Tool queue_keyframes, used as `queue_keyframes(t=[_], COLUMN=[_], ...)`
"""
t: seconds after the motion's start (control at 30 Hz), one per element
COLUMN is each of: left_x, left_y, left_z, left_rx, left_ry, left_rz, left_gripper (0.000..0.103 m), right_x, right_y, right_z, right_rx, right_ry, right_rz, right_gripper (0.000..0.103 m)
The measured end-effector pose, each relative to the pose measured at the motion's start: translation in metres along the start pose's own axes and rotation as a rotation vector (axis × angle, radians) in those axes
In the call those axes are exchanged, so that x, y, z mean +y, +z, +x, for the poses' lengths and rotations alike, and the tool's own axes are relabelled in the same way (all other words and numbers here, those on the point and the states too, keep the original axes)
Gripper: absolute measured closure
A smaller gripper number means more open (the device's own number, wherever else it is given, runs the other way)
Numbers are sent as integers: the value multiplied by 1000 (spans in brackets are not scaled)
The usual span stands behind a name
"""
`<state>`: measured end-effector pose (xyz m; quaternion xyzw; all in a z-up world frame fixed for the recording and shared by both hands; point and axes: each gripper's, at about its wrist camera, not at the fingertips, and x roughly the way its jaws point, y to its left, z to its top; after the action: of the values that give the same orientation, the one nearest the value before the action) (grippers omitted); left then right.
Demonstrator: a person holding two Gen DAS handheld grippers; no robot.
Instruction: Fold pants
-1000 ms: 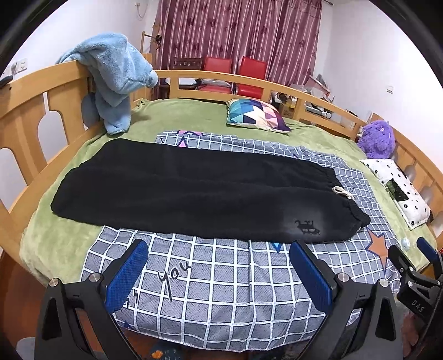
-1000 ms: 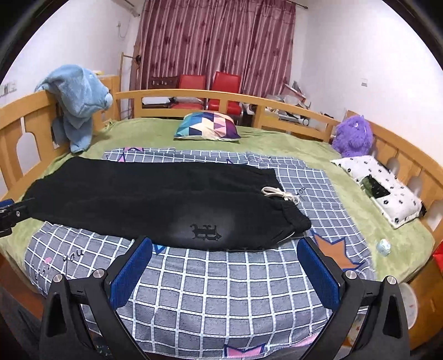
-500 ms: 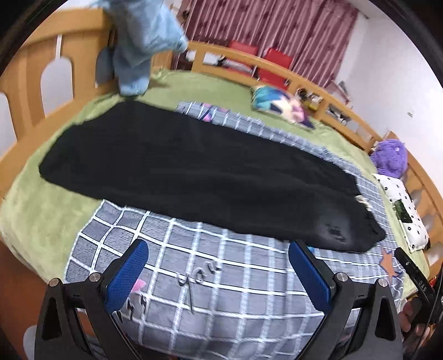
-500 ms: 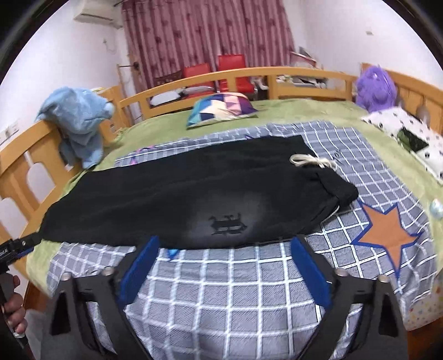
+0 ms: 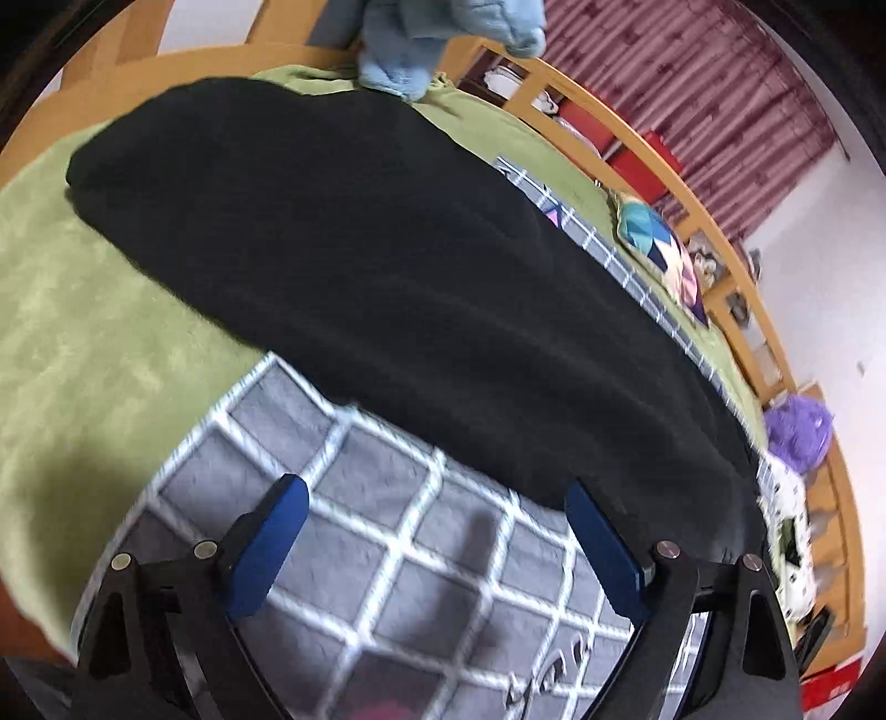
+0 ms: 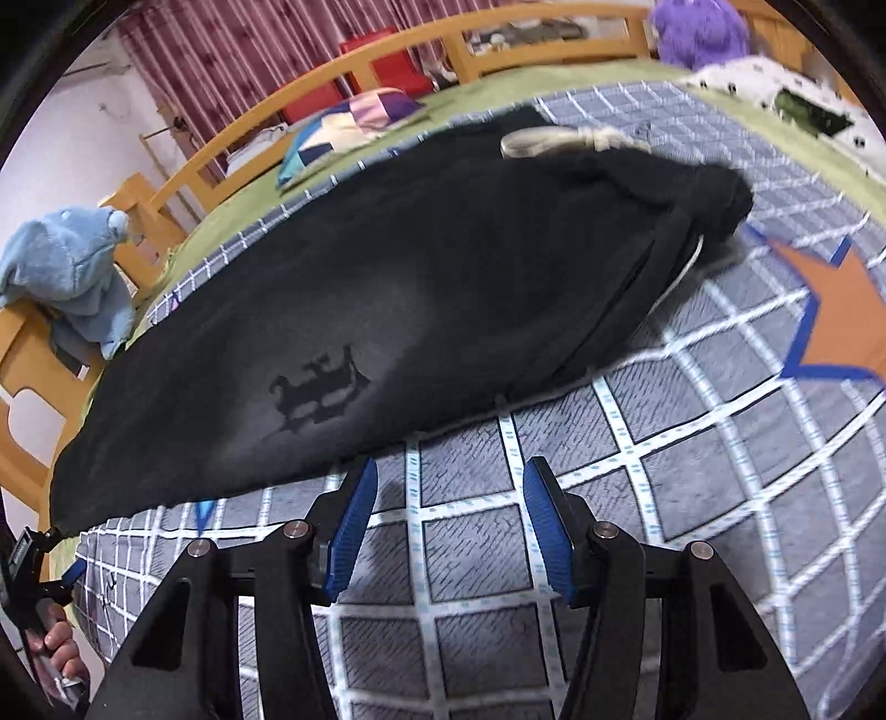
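- The black pants (image 5: 387, 266) are laid out flat lengthwise on the bed, mostly on the grey checked blanket (image 6: 692, 443), with the leg end running onto the green bedspread (image 5: 72, 332).
- The waistband end with a pale drawstring (image 6: 559, 141) sits toward the orange star (image 6: 841, 321) printed on the blanket. There's a dark logo (image 6: 318, 390) on the fabric near the front edge.
- The left tongs (image 5: 432, 501) are spread wide, gripping nothing, hanging low over the checked blanket just in front of the near edge of the pants. The right-hand blue pad (image 5: 601, 548) looks about level with that edge, but I can't tell if it's touching.
- The right tongs (image 6: 451, 482) are only partly open, clearly narrower than the left ones, also empty. They sit close over the blanket, just short of the pants edge, a bit to the right of the logo.
- Down in the right camera's corner you can see the person's left hand (image 6: 58, 648) holding the other tool's handle.
- Other stuff around: a blue plush towel thing (image 6: 72, 271) draped over the wooden bed rail (image 6: 22, 399), a colourful geometric pillow (image 6: 354, 122) further back, a purple fuzzy toy (image 6: 698, 25) and a white dotted pillow (image 6: 775, 88) off to the side, with red chairs (image 6: 387, 61) and maroon curtains (image 6: 238, 50) behind the bed.
- The left view is pretty blurry, so fine detail is hard to make out there.
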<state>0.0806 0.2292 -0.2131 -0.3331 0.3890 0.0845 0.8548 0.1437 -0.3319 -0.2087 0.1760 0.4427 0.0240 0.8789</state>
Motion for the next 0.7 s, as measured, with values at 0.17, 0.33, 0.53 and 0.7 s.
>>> queue_keyframes(t=[0.17,0.33,0.53,0.7], left_x=[-3,-1,-8,-24], left_y=[17,37,60,86], left_z=[18,33,36,8], left_rx=[-13,-34,-24,-76], left_ry=[4,18,98,65], left_rz=[18,-45,-58,4], left_gripper=[13,25,91,92], right_x=[-5,-7,4,26], right_y=[7,26,43,72], right_z=[9,23,30,3], right_rx=[-43,-42,-38,-123], right_ry=[32,45,36,64], right_rz=[23,77,80,11], right_gripper=[44,44,83,85])
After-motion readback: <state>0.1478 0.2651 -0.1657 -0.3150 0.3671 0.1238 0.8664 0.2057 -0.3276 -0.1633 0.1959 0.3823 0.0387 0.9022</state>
